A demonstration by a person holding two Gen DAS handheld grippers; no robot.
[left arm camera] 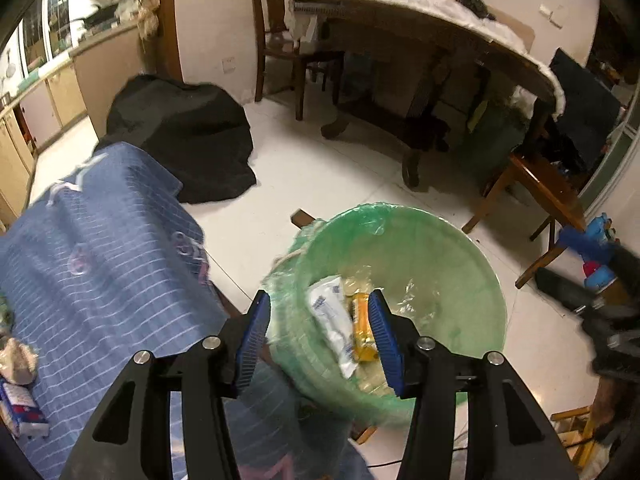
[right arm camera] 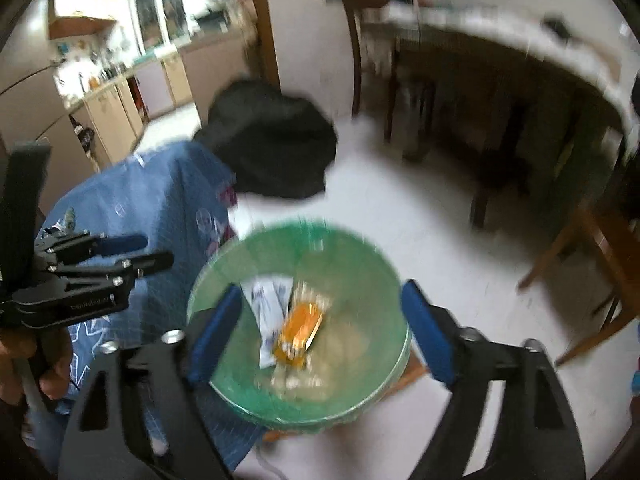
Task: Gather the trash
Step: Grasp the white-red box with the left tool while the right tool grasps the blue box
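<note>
A bin lined with a green bag [left arm camera: 452,248] stands on the floor beside a low table under a blue cloth [left arm camera: 100,240]. Inside lie a white wrapper [left arm camera: 332,320] and an orange packet [left arm camera: 362,332]. My left gripper [left arm camera: 320,336] is open and empty, just above the bin's near rim. In the right wrist view the bin [right arm camera: 360,256] is blurred, with the white wrapper [right arm camera: 266,304] and orange packet [right arm camera: 300,330] in it. My right gripper [right arm camera: 320,332] is open and empty above the bin. The left gripper [right arm camera: 148,252] shows at the left over the cloth.
A crumpled paper [left arm camera: 16,360] and a small white packet [left arm camera: 22,408] lie on the blue cloth at the left. A black covered bundle [left arm camera: 184,132] sits on the floor behind. A large wooden table [left arm camera: 440,40], chairs [left arm camera: 288,40] and a stool [left arm camera: 548,184] stand beyond.
</note>
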